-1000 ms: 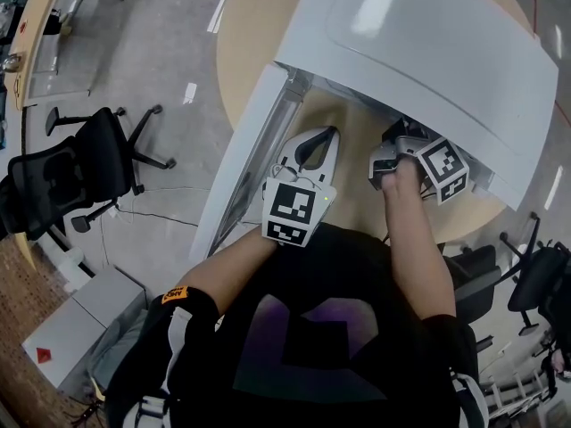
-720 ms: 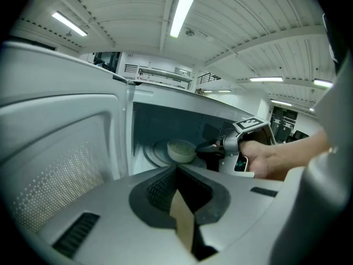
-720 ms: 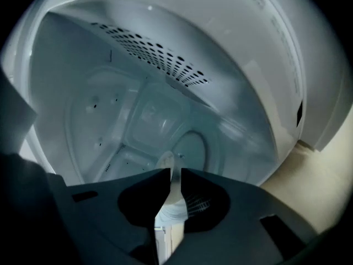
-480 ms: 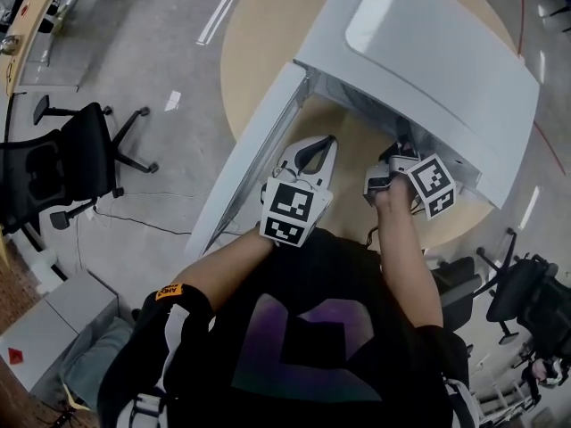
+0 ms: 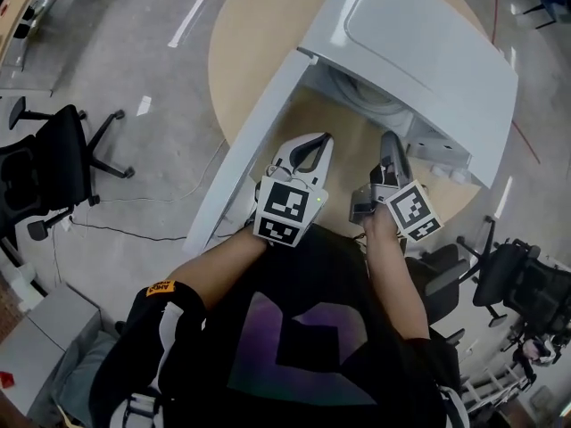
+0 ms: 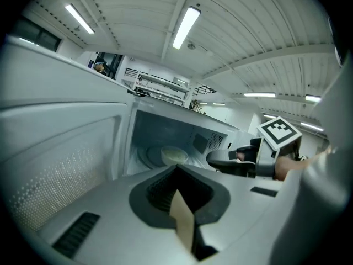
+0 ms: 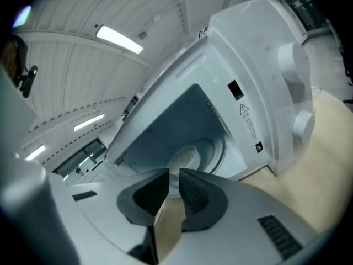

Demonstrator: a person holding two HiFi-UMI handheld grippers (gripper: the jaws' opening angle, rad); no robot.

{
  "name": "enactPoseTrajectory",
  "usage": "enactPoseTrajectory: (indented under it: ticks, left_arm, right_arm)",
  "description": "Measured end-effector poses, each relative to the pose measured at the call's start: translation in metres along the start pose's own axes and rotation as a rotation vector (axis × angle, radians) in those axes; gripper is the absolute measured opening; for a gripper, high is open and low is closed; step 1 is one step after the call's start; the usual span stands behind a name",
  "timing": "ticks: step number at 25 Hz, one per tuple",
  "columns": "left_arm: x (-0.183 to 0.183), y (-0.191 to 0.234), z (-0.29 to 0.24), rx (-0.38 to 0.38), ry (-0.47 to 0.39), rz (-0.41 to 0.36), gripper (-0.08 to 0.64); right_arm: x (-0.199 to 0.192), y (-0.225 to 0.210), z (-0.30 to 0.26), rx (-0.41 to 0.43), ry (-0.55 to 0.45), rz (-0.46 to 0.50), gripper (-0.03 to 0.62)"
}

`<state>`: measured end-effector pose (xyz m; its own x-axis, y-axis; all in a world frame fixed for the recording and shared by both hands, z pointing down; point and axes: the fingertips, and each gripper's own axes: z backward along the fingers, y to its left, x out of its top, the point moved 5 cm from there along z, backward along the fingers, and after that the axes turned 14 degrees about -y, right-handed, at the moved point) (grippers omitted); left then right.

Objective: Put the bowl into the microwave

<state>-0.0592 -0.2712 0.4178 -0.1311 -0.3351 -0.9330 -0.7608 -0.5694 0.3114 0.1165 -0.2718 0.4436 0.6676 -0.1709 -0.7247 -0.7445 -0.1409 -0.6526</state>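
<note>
Judging the bowl [image 6: 174, 155] placed in the microwave [image 5: 428, 52], with my left gripper [image 6: 177, 169] clenched and my right gripper [image 7: 174, 173] barely parted and empty, I'd shut the door [image 5: 254, 136] next.

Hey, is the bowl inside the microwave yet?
Inside. The pale round bowl sits on the turntable within the white microwave, whose door hangs open.

— Whereabouts, the white box-shaped microwave [image 5: 419, 52]?
— On the round wooden surface [image 5: 259, 25], hinged white door [image 5: 254, 141] swung out left.
— And the pale round bowl [image 6: 174, 155]?
— Inside, on the round turntable [image 7: 214, 148]. Left tool [image 5: 323, 139] and right tool [image 5: 388, 137] side by side before the opening. Black office chair [image 5: 53, 163] on the floor, far left.
</note>
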Motion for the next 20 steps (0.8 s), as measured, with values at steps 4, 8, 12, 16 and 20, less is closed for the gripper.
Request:
enactPoseTrajectory:
  ticks: [4, 8, 12, 16, 20]
  left_arm:
    - [-0.002, -0.006, 0.007, -0.042, -0.010, 0.065, 0.046]
    - [-0.006, -0.021, 0.012, -0.085, -0.028, 0.060, 0.046]
    - [-0.004, -0.035, 0.019, -0.098, -0.052, 0.023, 0.046]
    - [0.003, -0.050, 0.031, -0.096, -0.086, -0.024, 0.046]
    - [-0.002, -0.080, 0.050, -0.064, -0.097, -0.061, 0.046]
  right_arm:
    - [-0.004, 0.022, 0.026, 0.058, 0.011, 0.180, 0.064]
    - [-0.005, 0.032, 0.056, 0.087, 0.027, 0.417, 0.051]
    - [0.000, 0.039, 0.082, 0.136, 0.021, 0.541, 0.037]
    - [0.006, 0.042, 0.099, 0.194, 0.008, 0.600, 0.021]
    - [0.016, 0.037, 0.124, 0.252, 0.001, 0.635, 0.018]
